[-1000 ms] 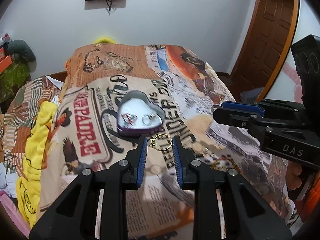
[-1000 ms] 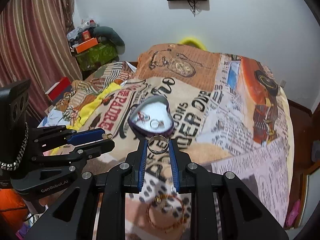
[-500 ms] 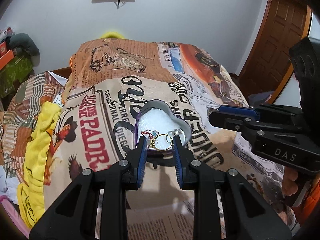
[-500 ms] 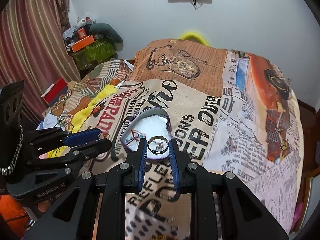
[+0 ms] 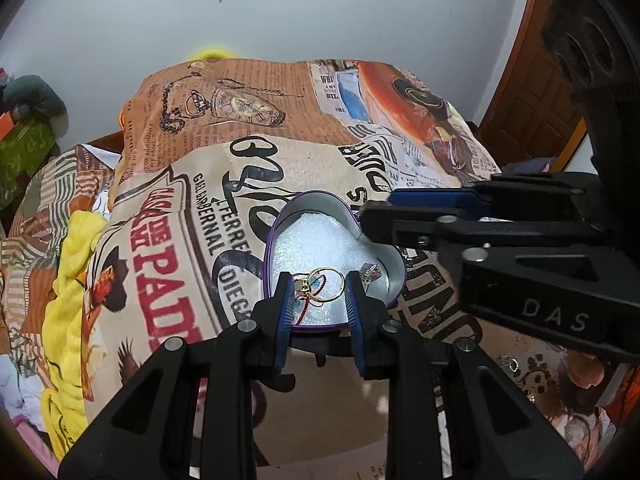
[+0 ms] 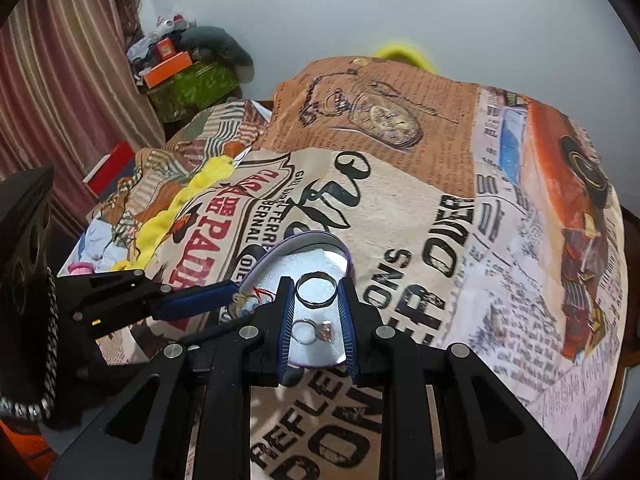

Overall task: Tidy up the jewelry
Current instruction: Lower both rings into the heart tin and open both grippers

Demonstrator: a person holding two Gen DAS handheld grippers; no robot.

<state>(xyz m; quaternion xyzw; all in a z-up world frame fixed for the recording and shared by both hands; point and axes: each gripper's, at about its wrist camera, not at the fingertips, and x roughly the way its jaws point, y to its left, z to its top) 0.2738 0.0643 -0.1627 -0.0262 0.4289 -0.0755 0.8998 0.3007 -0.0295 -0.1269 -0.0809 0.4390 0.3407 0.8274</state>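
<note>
A heart-shaped tin [image 5: 384, 256] with a purple rim and white foam lining lies open on the printed bedspread. My left gripper [image 5: 319, 284] is shut on a thin gold ring [image 5: 327, 279], held just over the tin's near end. My right gripper [image 6: 316, 290] is shut on a silver band ring [image 6: 316, 289] and hovers over the same tin [image 6: 310, 248]. Inside the tin lie a silver ring with a pink stone [image 6: 314, 331] and a red-threaded piece [image 5: 306, 300]. Each gripper shows in the other's view, close beside the tin.
The bedspread [image 6: 420, 220] with newspaper print covers the bed. A yellow cloth [image 5: 72, 280] lies along its left side. More small jewelry [image 5: 516, 368] lies on the cover at the lower right in the left wrist view. A wooden door [image 5: 532, 80] stands at the right.
Both grippers have moved forward and down with their rings, from short of the tin to directly over it. The tin now looks larger and sits between the fingertips in both views.
</note>
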